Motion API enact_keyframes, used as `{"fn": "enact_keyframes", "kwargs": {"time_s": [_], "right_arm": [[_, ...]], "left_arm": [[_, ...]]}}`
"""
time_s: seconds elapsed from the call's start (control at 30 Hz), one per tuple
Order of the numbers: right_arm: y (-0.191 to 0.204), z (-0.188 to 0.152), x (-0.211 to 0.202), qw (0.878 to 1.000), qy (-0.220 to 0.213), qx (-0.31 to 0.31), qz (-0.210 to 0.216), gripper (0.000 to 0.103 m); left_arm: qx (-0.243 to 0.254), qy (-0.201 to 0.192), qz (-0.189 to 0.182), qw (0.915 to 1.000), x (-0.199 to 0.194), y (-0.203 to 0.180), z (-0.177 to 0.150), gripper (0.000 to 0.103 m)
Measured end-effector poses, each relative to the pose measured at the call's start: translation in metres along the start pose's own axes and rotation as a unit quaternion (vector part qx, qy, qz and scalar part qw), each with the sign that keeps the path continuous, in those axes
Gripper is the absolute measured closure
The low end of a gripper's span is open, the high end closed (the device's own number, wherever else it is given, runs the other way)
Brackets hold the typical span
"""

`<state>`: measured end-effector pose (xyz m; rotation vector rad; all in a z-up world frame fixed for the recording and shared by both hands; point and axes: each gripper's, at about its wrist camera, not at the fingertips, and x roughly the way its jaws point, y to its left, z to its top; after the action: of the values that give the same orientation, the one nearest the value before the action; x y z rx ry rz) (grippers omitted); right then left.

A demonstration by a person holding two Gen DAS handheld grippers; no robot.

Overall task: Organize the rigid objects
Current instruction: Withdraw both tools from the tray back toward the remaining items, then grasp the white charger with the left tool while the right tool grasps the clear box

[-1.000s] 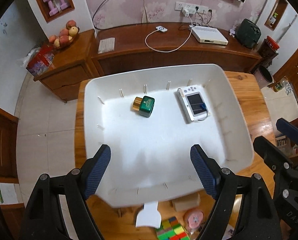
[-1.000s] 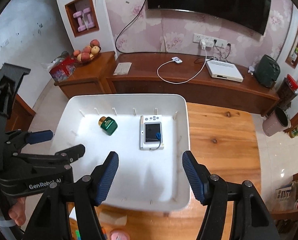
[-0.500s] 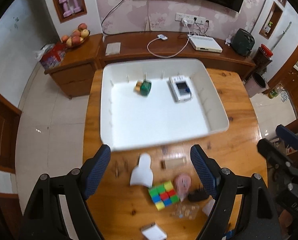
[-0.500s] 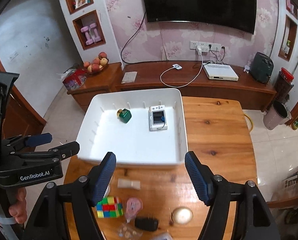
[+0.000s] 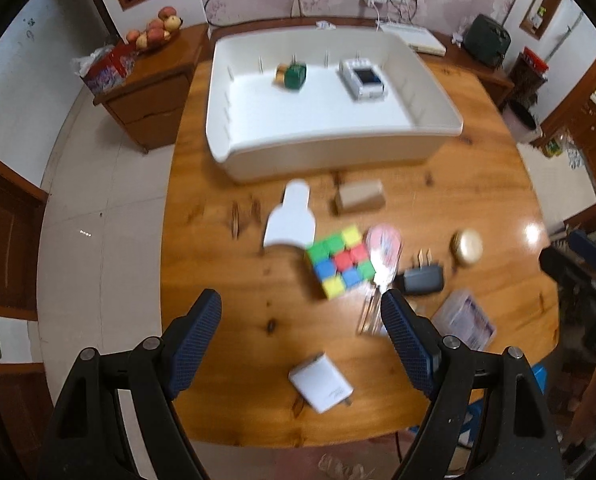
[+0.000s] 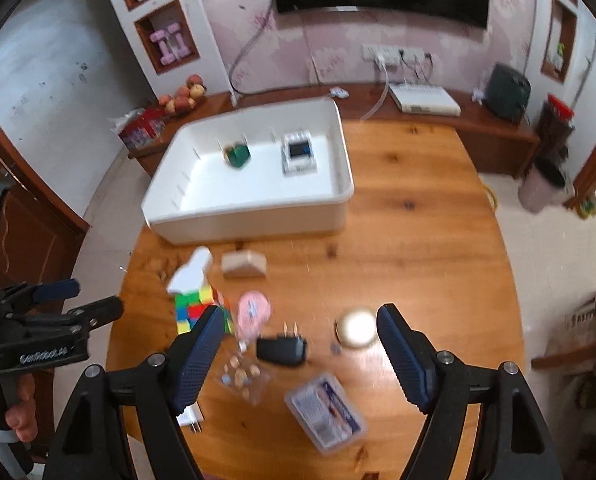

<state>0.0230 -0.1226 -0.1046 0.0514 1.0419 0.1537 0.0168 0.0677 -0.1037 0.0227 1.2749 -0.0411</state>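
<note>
We held our left gripper (image 5: 300, 332) above the near part of the wooden table (image 5: 218, 280), its 2 blue-padded jaws standing wide apart with nothing between them but bare wood. Just beyond and below it lay a white charger block (image 5: 321, 387) near the table's front edge. Farther out, from left to right, we saw a white bottle-shaped piece (image 5: 291, 220) lying flat, a small tan box (image 5: 360, 196), a colourful puzzle cube (image 5: 341, 266) touching the white piece, a pink round item (image 5: 384, 242) just beside the cube, a black plug adapter (image 5: 421, 278), a gold round lid (image 5: 469, 247), and a clear plastic case (image 5: 467, 322) near the right edge. At the far side of the table sat the white tray (image 5: 326, 148), holding 2 things well apart: a green bottle with a gold cap (image 5: 292, 74) toward the left and a white device with a screen (image 5: 364, 78) toward the right. In the other view our right gripper (image 6: 298, 354) hung over the black adapter (image 6: 281, 350) and a clear bag of small bits (image 6: 242, 376), its jaws opening and clamped on nothing; the gold lid (image 6: 357, 326) lay near its right finger, and the clear case (image 6: 325, 412) lay closer to us. The pictures were blurred, so finer details escaped us.
</note>
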Motion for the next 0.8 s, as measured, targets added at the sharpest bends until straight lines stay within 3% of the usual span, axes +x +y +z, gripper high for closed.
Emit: {"fn": "enact_keyframes", "kwargs": {"time_s": [0.17, 0.47, 0.67, 0.8], "right_arm": [[-0.013, -0.030, 0.015, 0.999, 0.031, 0.018, -0.007, 0.024], [-0.033, -0.072, 0.036, 0.995, 0.069, 0.072, -0.015, 0.024], [-0.047, -0.090, 0.046, 0.989, 0.074, 0.124, -0.014, 0.024], [-0.053, -0.099, 0.053, 0.982, 0.075, 0.171, -0.018, 0.024]], "left_arm": [[0.033, 0.032, -0.005, 0.9989, 0.025, -0.002, -0.031, 0.019], [0.126, 0.081, -0.018, 0.9886, 0.070, -0.004, -0.076, 0.019], [0.173, 0.107, -0.023, 0.9788, 0.090, 0.001, -0.089, 0.019], [0.236, 0.106, -0.024, 0.9658, 0.096, -0.007, -0.095, 0.019]]}}
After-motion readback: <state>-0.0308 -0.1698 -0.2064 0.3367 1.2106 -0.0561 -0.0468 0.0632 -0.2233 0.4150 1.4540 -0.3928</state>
